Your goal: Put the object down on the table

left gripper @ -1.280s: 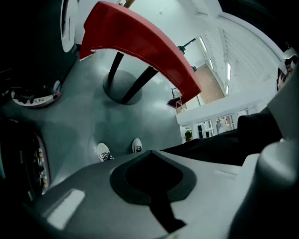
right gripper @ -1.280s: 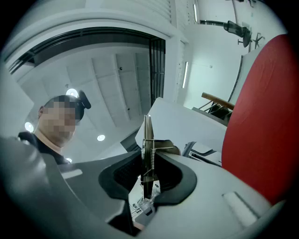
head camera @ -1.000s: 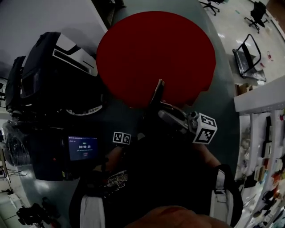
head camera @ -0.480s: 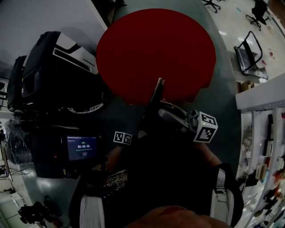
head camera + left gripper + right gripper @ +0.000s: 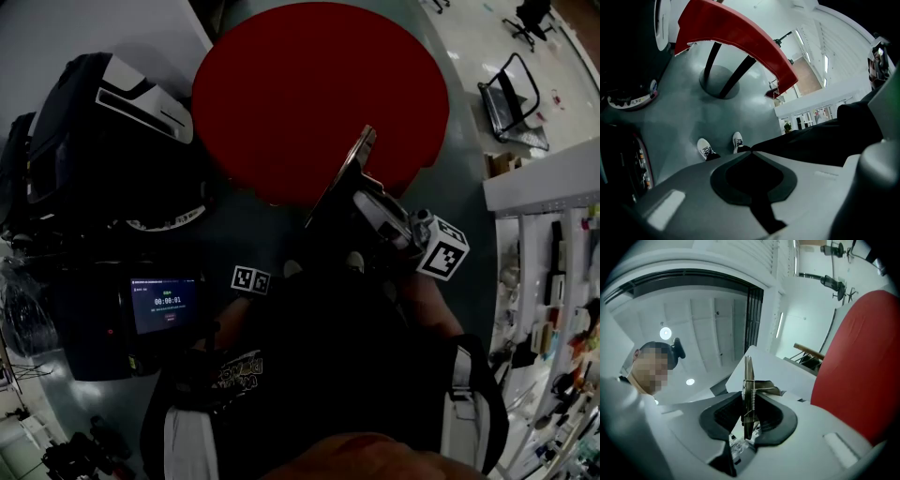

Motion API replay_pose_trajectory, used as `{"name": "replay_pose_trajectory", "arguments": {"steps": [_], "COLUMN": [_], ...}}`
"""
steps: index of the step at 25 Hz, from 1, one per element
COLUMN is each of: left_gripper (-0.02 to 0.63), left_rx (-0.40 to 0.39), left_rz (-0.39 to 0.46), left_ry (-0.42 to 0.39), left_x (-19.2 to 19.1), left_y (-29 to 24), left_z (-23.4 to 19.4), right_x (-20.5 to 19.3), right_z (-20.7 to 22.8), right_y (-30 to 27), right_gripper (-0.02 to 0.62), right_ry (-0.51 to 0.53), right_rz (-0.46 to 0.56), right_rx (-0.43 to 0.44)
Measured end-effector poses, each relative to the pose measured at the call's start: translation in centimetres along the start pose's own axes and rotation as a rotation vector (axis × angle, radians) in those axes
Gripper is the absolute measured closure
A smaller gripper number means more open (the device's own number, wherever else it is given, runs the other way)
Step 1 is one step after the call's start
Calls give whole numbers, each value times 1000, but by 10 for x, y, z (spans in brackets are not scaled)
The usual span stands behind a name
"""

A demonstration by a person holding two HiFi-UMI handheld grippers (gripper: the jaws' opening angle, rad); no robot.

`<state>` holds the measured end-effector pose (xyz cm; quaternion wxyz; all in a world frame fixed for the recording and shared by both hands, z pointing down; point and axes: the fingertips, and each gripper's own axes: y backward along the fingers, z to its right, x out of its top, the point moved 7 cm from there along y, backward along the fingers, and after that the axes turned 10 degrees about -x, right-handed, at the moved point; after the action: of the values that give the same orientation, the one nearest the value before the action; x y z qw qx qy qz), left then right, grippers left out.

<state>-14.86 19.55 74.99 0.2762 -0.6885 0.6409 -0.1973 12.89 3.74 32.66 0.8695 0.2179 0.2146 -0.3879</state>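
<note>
1. One round red table point(image 5: 319, 94), standing on two dark slanting legs point(image 5: 736, 75).
2. Two grippers: the left gripper point(image 5: 752, 154) and the right gripper point(image 5: 750, 404), each with two fingers.
3. Two marker cubes: the left cube point(image 5: 250, 279) and the right cube point(image 5: 442, 253).
4. One thin flat board point(image 5: 748, 369), carrying one spring clip.
5. Two white shoes: one shoe point(image 5: 705, 149) and a second shoe point(image 5: 737, 140) just beside it.
6. One lit screen point(image 5: 164, 305).
7. Two black chairs on the far floor: a near chair point(image 5: 511, 98) and a far chair point(image 5: 534, 14).
</note>
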Motion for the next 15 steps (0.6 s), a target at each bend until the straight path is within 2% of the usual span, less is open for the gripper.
{"name": "replay_pose_trajectory", "arguments": {"steps": [4, 7, 9, 12, 15], "left_gripper": [595, 594, 594, 594, 594], "left_rx": [3, 2, 22, 85, 103], "left_rz": [-19, -42, -48, -30, 13], "left_ry": [0, -1, 7, 63, 147], "left_x": [-6, -16, -25, -41, -62], "left_y": [35, 49, 53, 72, 77], "left_z": [-32, -51, -64, -88, -88], "right_x": [12, 19, 26, 31, 45], "right_z": [27, 73, 104, 146, 186], "right_y": [-23, -25, -19, -22, -22], "right_gripper": [508, 508, 506, 506, 506], "right_ry": [57, 69, 49, 0, -31], "right_rz": [95, 129, 154, 194, 189], "right_rx": [-117, -236, -282, -344, -402]}}
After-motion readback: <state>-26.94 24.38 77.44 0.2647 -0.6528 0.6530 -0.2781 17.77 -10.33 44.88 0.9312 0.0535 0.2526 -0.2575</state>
